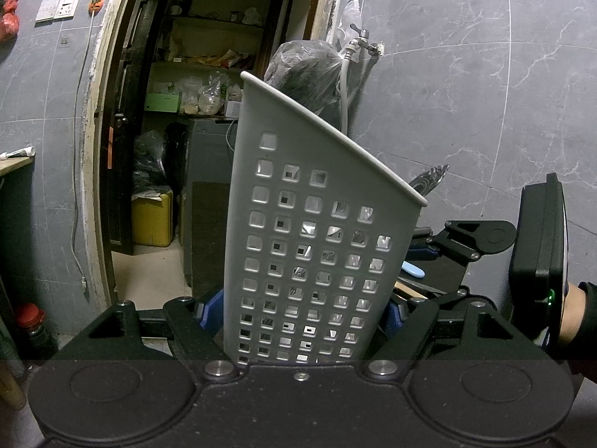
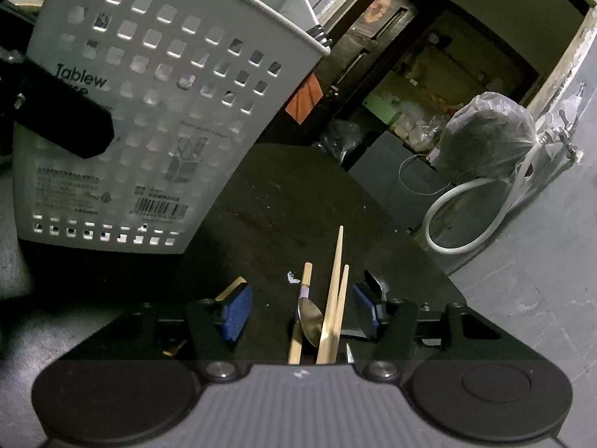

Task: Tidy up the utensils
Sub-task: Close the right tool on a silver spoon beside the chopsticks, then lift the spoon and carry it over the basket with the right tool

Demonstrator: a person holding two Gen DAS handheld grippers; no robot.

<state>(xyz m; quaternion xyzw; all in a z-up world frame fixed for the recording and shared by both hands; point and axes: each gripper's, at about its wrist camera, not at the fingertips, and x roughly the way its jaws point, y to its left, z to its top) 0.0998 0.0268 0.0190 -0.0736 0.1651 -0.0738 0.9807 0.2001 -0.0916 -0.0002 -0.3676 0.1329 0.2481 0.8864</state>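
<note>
- Left gripper point(image 1: 302, 315) clamped on the grey holder point(image 1: 313, 224), blue pads pressing its two sides low down.
- Holder tilted, slanted rim rising to the upper left, square holes across its wall; dark patterned handle point(image 1: 429, 181) poking out past the low end of the rim.
- Right gripper point(image 2: 300, 311) with jaws apart, pads clear of the utensils lying between them on the black mat point(image 2: 291, 205).
- Between those pads: two chopsticks point(image 2: 335, 298) side by side, a metal spoon point(image 2: 311, 321) with a wooden handle just to their left, none touched by either pad.
- No earlier view given, so nothing to say on jaw motion.
- In the right wrist view, holder up at the left beyond the utensils, label and barcode facing the camera, a black finger of the left gripper across its side.
- Further back: white hose point(image 2: 459, 220) coiled by the wall, bagged bundle point(image 2: 485, 134) beside a tap point(image 2: 559, 138).
- Farthest: open doorway point(image 1: 209, 112) with cluttered shelves, yellow container point(image 1: 153, 220) on the floor inside.
</note>
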